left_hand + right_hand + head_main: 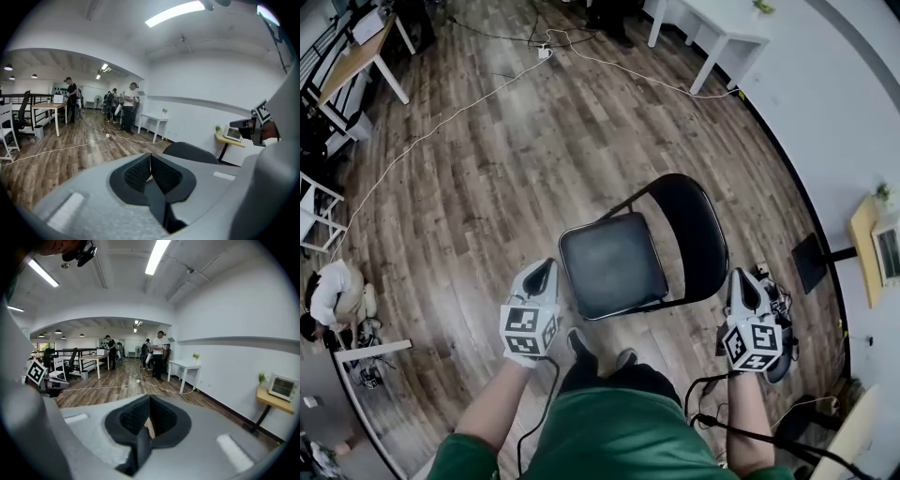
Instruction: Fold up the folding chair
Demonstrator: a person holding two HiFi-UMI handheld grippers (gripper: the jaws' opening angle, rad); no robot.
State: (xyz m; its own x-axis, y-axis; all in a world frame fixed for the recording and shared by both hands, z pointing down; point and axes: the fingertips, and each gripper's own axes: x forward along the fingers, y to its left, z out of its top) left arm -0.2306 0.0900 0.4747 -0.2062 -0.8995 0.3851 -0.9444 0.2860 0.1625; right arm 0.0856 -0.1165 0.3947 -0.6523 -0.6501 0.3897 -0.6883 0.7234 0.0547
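A black folding chair [614, 264] stands unfolded on the wood floor straight ahead of me in the head view, its seat flat and its curved backrest [698, 230] to the right. My left gripper [540, 277] hangs shut just left of the seat's near corner, apart from it. At the right, beside the backrest's near end, my right gripper [742, 289] is also shut and holds nothing. In the left gripper view the jaws [150, 161] meet with the chair's backrest [192, 152] just beyond. The right gripper view shows the closed jaws [149, 406] and open room.
A white cable [441, 127] runs across the floor beyond the chair. White tables [712, 33] stand at the far wall, a wooden desk [356, 56] at far left. A black stand base [808, 262] and a yellow shelf [865, 239] sit to the right. People stand far off [157, 355].
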